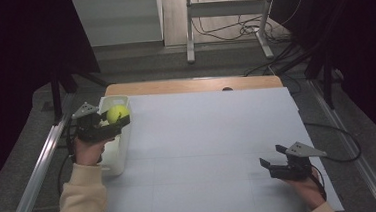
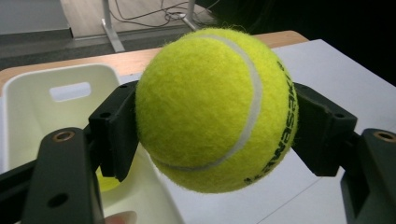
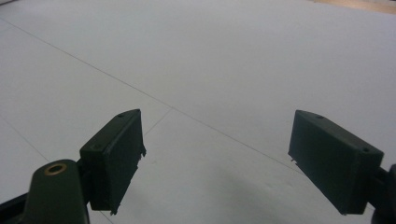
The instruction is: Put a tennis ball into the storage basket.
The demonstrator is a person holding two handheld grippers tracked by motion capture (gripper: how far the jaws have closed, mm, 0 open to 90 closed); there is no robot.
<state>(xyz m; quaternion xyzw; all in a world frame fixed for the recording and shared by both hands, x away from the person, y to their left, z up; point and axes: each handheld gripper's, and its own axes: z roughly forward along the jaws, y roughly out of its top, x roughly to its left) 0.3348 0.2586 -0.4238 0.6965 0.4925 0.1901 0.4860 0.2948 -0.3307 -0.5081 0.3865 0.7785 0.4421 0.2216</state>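
Note:
A yellow-green tennis ball [image 1: 117, 113] [image 2: 217, 109] is clamped between the two black pads of my left gripper [image 1: 118, 117] [image 2: 217, 121]. The gripper holds it above the right rim of a white plastic bin [image 1: 120, 150] [image 2: 32, 107] at the table's left edge. Low inside the bin a bit of another yellow-green thing [image 2: 106, 183] peeks out behind the left pad. My right gripper [image 1: 272, 156] [image 3: 215, 161] rests near the table's front right corner, its jaws wide apart over bare white tabletop [image 3: 196, 60].
The white sheet [image 1: 214, 144] covers most of the wooden table [image 1: 189, 85]. Metal rails [image 1: 37, 169] run along both sides. Beyond the far edge stand a desk frame [image 1: 225, 23] and loose cables on the floor.

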